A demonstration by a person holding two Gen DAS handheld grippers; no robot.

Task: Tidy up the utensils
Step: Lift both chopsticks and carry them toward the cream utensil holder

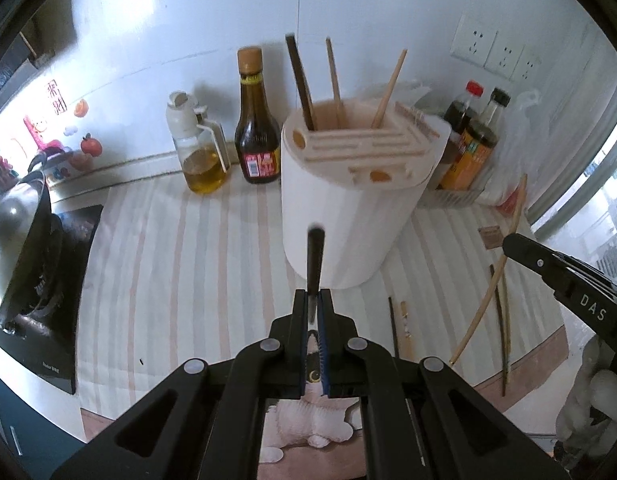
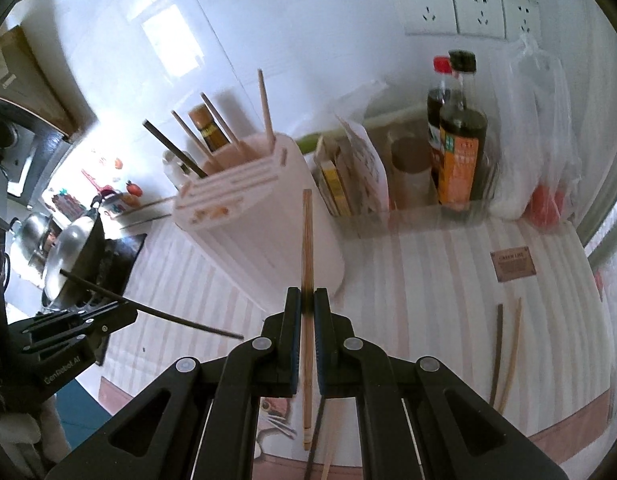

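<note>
The left hand-held gripper (image 1: pixel 317 300) is clamped on a dark chopstick (image 1: pixel 314 258), which sticks up out of the closed jaws at the lower middle of the left wrist view. The right hand-held gripper (image 2: pixel 307 300) is clamped on a light wooden chopstick (image 2: pixel 307 248), which runs through the jaws and stands almost upright in the middle of the right wrist view.

Just beyond both tips stands the white utensil holder (image 1: pixel 348 220), at the centre of the left view and centre-left of the right view, on the striped tabletop (image 1: pixel 188 260). Its slotted top already carries one dark and several wooden chopsticks, all leaning out of the rear opening.

To the upper left of the holder in the left view stand an oil dispenser (image 1: pixel 200 152) and a dark sauce bottle (image 1: pixel 255 128), against the wall. To its right is a clear tray with more sauce bottles (image 2: pixel 456 152), packets and a plastic bag (image 2: pixel 544 120). Wall sockets (image 2: pixel 472 8) sit at the upper right.

Loose chopsticks (image 1: pixel 496 308) lie on the tabletop at the lower right of the left view; more show at the lower right of the right view. A wok (image 1: pixel 16 240) on a stove fills the left edge.
</note>
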